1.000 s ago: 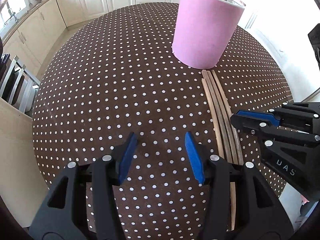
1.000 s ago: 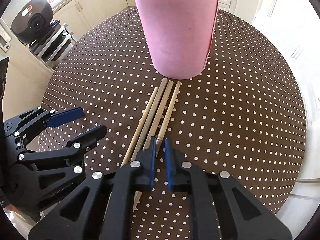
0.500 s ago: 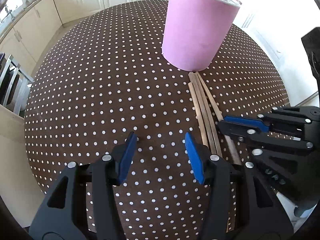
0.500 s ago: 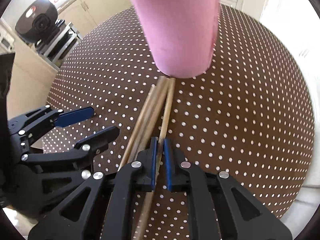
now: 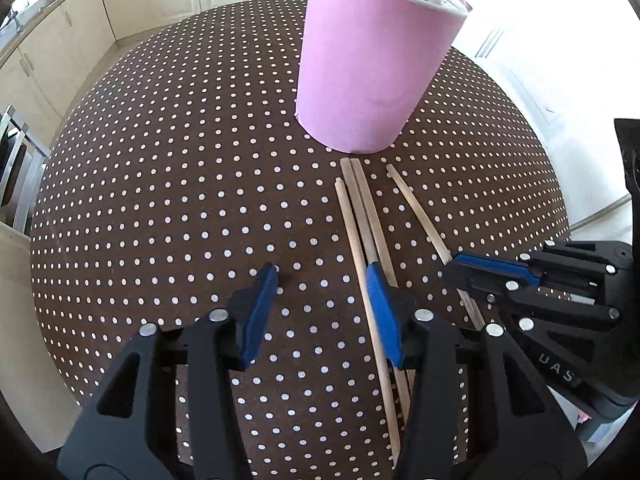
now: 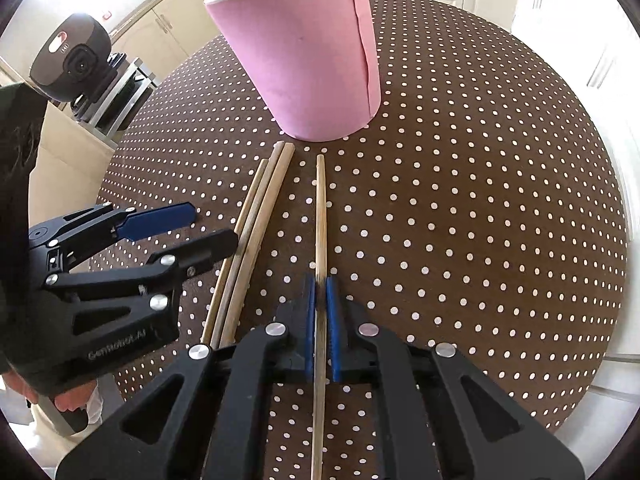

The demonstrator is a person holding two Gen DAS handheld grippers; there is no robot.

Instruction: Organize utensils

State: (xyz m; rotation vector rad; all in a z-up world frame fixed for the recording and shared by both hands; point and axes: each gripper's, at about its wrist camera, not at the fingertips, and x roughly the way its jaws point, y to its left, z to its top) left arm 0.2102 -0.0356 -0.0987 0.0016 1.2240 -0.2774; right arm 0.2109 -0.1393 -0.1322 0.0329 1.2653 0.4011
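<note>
A pink cup [image 5: 372,68] holding several wooden sticks stands on the brown dotted table [image 5: 180,184]; it also shows in the right wrist view [image 6: 308,60]. Three wooden chopsticks [image 5: 362,224] lie side by side in front of it, seen too in the right wrist view [image 6: 256,220]. My right gripper [image 6: 320,280] is shut on a fourth chopstick [image 6: 321,208], held apart from the others and pointing at the cup; it shows in the left wrist view [image 5: 416,212]. My left gripper [image 5: 320,280] is open and empty, its right finger over the lying chopsticks.
The round table edge [image 6: 600,240] drops off on the right. Cream kitchen cabinets [image 5: 120,8] stand behind. A chair [image 5: 16,168] is at the left. A dark camera device [image 6: 72,60] sits on a metal rack beyond the table.
My right gripper has pulled one chopstick away from the bundle, to the right, and turned with it. The left gripper has moved closer to the cup and the lying chopsticks.
</note>
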